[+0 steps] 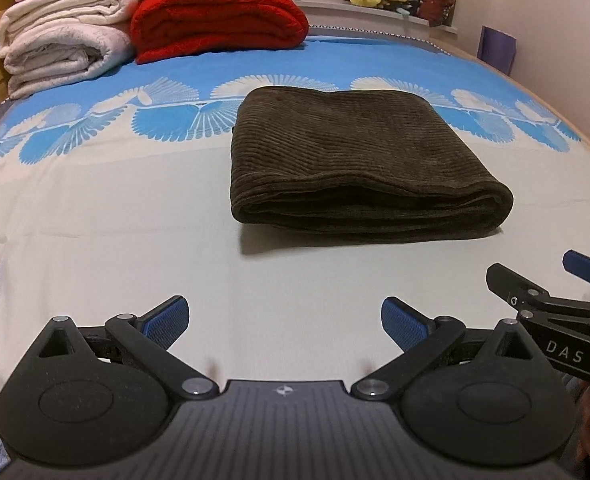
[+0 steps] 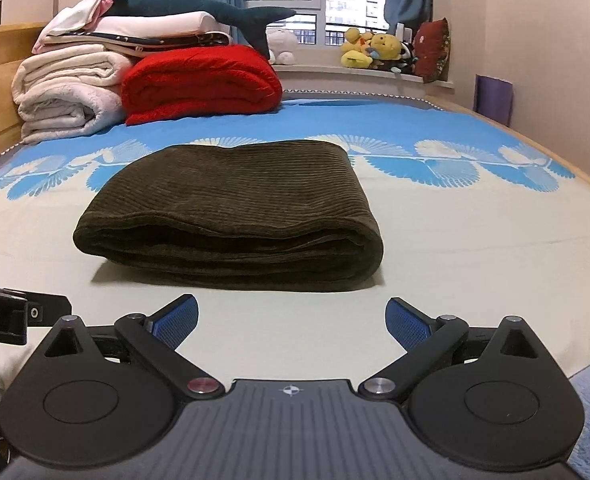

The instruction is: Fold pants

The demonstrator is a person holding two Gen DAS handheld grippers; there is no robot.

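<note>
The dark brown corduroy pants (image 1: 359,160) lie folded in a compact rectangle on the bed, with the layered edge facing me. They also show in the right wrist view (image 2: 231,208). My left gripper (image 1: 283,326) is open and empty, low over the sheet, a little short of the pants. My right gripper (image 2: 291,324) is open and empty, also just short of the folded edge. The right gripper also shows at the right edge of the left wrist view (image 1: 547,296).
The bed sheet (image 1: 95,220) is cream near me and blue with white fan prints farther back. Folded white blankets (image 1: 63,44) and a red blanket (image 1: 219,16) are stacked at the back left. Plush toys (image 2: 375,50) sit on the window ledge.
</note>
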